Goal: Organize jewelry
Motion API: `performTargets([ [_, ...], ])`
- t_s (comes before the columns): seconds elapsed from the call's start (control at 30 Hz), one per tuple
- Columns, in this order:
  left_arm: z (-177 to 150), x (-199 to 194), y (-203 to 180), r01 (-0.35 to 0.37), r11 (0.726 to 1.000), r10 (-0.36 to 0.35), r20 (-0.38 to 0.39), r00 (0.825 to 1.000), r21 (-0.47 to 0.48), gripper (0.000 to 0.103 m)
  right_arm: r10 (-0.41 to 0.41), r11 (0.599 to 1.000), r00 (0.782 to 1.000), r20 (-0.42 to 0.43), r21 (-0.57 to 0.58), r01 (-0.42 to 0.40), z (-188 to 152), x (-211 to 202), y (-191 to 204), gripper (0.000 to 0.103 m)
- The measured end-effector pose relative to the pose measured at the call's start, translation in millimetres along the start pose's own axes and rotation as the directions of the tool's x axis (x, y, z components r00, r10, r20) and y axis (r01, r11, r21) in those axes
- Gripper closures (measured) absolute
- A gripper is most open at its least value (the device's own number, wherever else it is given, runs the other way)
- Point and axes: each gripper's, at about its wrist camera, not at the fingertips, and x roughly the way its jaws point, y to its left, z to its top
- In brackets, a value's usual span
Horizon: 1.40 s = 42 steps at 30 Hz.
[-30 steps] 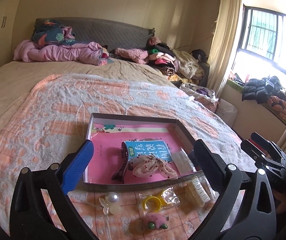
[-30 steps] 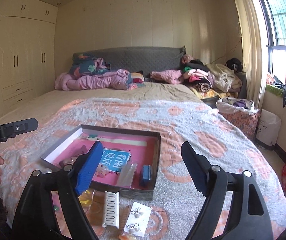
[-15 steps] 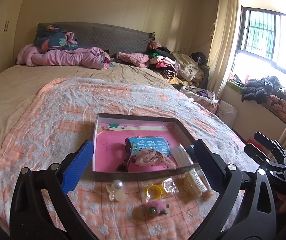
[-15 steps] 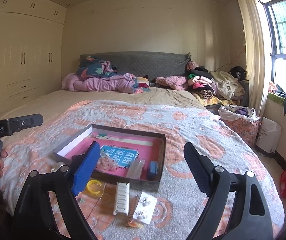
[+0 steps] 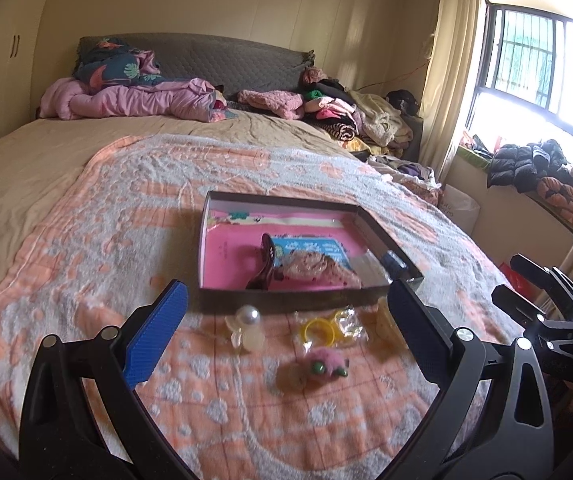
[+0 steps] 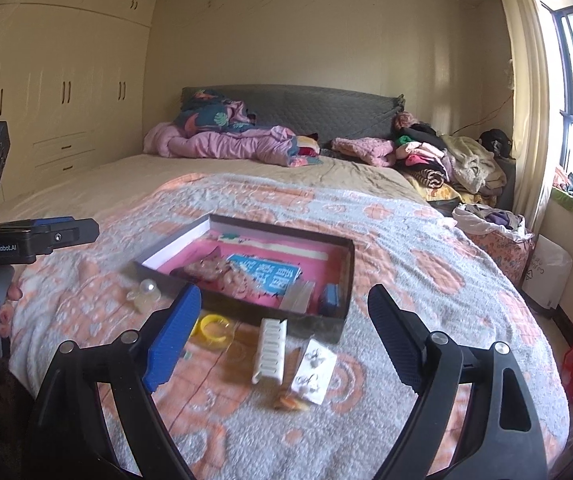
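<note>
A dark shallow box [image 5: 206, 240] with a pink lining lies on the bed; it also shows in the right wrist view [image 6: 348, 280]. Inside are a dark hair claw [image 5: 264, 266], a beaded piece in plastic [image 5: 318, 270] and a blue card [image 6: 266, 274]. In front of the box lie a pearl clip [image 5: 246, 326], a yellow ring in plastic [image 5: 318, 330], a pink and green piece [image 5: 324, 366], a white comb [image 6: 270, 346] and an earring card [image 6: 312, 364]. My left gripper [image 5: 286, 332] is open and empty above the loose pieces. My right gripper [image 6: 282, 330] is open and empty above the comb.
The bed has an orange and grey blanket [image 5: 126, 220]. Pink bedding [image 5: 134, 98] and a heap of clothes [image 5: 350, 120] lie by the headboard. A window [image 5: 542, 64] is at the right, wardrobes [image 6: 58, 92] at the left.
Both grippers have drawn back and risen a little from the box, so the loose pieces in front of it show more fully. Both stay open and empty.
</note>
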Motion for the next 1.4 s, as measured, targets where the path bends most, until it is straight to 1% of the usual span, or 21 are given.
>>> performTargets([
  [0.2,-13,-3,0,-0.008,1.000,0.009,-0.026,1.000,0.007,0.011,0.023,1.000,1.000,-0.016,-0.016,-0.024,-7,-1,8,0.021],
  [0.43,-24,-1,-4,-0.003,1.000,0.004,-0.054,0.999,0.019,0.011,0.036,0.999,0.998,-0.045,-0.012,-0.037,-18,0,11,0.027],
  [0.63,-33,5,-13,0.014,0.999,-0.011,-0.083,0.996,0.034,0.011,0.014,1.000,0.997,-0.081,0.016,-0.013,-30,5,5,0.032],
  [1.03,-47,25,-34,0.060,0.996,-0.050,-0.128,0.990,0.073,0.011,-0.028,0.997,0.991,-0.129,0.069,0.037,-47,14,-16,0.034],
  [1.23,-55,44,-43,0.089,0.992,-0.072,-0.164,0.984,0.095,0.011,-0.034,0.991,0.983,-0.182,0.119,0.056,-56,29,-30,0.037],
  [1.4,-61,61,-48,0.090,0.989,-0.068,-0.181,0.981,0.116,0.011,-0.027,0.984,0.973,-0.230,0.166,0.066,-63,46,-43,0.041],
])
